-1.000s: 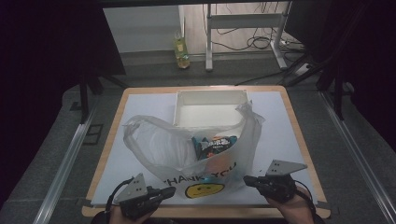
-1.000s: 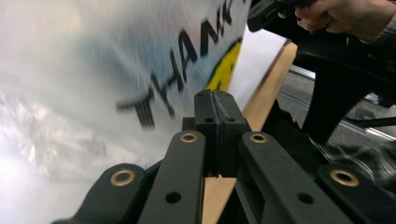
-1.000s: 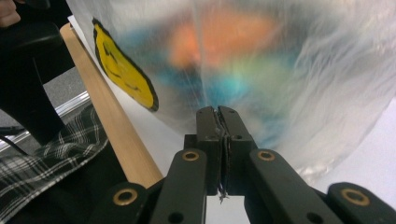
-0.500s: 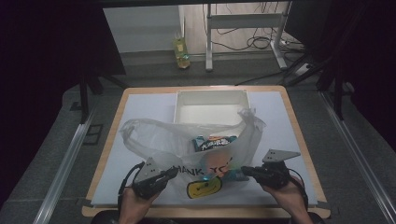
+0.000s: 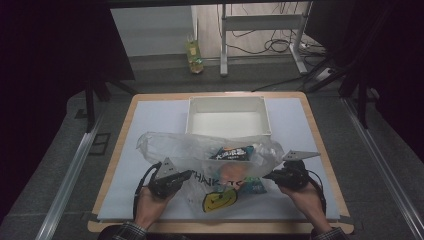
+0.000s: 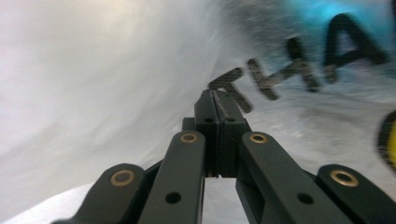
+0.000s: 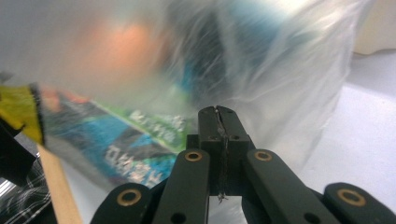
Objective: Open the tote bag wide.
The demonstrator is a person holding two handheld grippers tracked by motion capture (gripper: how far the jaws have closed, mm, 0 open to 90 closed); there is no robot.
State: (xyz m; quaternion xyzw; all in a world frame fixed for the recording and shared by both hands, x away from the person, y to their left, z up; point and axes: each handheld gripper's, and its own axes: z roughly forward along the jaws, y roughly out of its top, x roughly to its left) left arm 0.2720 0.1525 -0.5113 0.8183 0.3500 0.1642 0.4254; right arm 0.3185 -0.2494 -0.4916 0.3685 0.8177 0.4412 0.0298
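High view: A translucent plastic bag [image 5: 210, 165] printed with black lettering and a yellow smiley lies on the white mat near the front edge of the desk [image 5: 320, 150], between the two hands. Snack packets show through the film. A white open box [image 5: 229, 116] stands just behind the bag, toward the rear edge. The left tool [image 5: 186, 175] meets the bag's left flank; the right tool [image 5: 266, 176] meets its right flank. A bottle [image 5: 194, 51] stands on the floor beyond the desk.

Left gripper view: The jaws are fully closed, pad against pad, with the tip at the film beside the printed lettering [image 6: 299, 60]. No fold of film is visible between the pads, so whether any is caught cannot be told.

Right gripper view: The jaws are likewise closed together. A blue-and-green snack packet [image 7: 126, 144] lies inside the bag just left of the tip. The film [image 7: 299, 79] bulges just beyond the tip. No pinched film is visible.

Procedure, as judged: The step in hand appears to be working the bag from both sides, probably to shift or empty it toward the box. Apply both tools evenly, so the bag does not twist. Keep the tips low against the mat. To lift, open each tool first, gather a fold of film, then close firmly; thin film slips easily.
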